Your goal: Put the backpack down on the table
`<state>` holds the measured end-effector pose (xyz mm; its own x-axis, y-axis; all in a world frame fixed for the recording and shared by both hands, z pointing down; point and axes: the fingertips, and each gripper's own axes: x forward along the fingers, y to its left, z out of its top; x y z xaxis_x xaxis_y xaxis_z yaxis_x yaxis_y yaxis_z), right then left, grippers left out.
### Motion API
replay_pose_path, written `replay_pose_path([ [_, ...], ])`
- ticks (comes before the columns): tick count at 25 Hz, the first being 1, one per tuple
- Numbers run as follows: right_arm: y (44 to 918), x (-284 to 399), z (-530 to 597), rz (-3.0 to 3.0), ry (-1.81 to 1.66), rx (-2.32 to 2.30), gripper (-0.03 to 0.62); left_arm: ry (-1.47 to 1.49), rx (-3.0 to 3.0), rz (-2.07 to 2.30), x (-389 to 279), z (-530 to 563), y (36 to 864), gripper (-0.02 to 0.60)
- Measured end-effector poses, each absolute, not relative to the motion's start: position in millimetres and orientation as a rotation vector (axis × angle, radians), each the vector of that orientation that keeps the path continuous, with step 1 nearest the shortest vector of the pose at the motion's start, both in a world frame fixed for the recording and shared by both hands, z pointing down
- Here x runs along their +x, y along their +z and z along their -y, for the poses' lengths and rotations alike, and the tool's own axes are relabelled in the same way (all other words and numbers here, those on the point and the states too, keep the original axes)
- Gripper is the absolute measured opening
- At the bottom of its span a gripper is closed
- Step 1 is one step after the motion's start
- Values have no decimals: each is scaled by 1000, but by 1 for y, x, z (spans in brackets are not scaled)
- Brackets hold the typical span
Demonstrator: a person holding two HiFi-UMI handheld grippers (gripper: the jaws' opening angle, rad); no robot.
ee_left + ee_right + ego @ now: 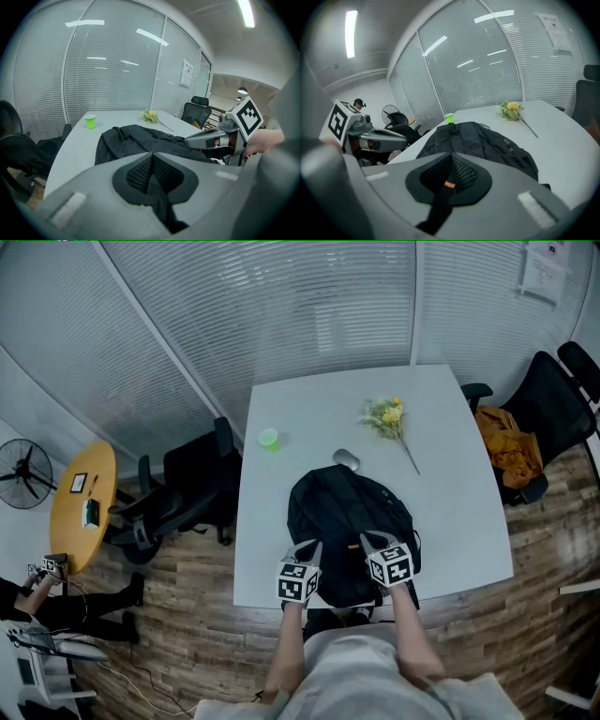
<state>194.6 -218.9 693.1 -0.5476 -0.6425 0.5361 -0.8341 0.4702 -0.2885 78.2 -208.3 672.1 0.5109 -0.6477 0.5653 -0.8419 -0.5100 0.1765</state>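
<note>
A black backpack (347, 521) lies flat on the white table (450, 427), its lower end at the near edge. My left gripper (305, 549) is at that near end, shut on a black shoulder strap (157, 197) with mesh padding behind it. My right gripper (375, 542) is beside it, shut on the other strap (438, 201), which bears a small orange tag. In the left gripper view the backpack (140, 140) spreads ahead, with the right gripper (211, 138) at the right. In the right gripper view the backpack (483, 140) lies ahead and the left gripper (379, 138) shows at the left.
Beyond the bag on the table stand a green cup (269, 438), a bunch of yellow flowers (392, 418) and a small grey object (346, 459). Black office chairs (192, 484) flank the table; the right one (544, 409) holds something orange. A round wooden table (82, 502) and a fan (23, 472) are at the left.
</note>
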Motion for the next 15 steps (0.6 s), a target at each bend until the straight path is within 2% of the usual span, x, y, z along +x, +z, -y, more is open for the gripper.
replay_pose_path([
  [15,693,195,218,2365,742,1237,-2,596,2313,1228,78,207,675,3],
])
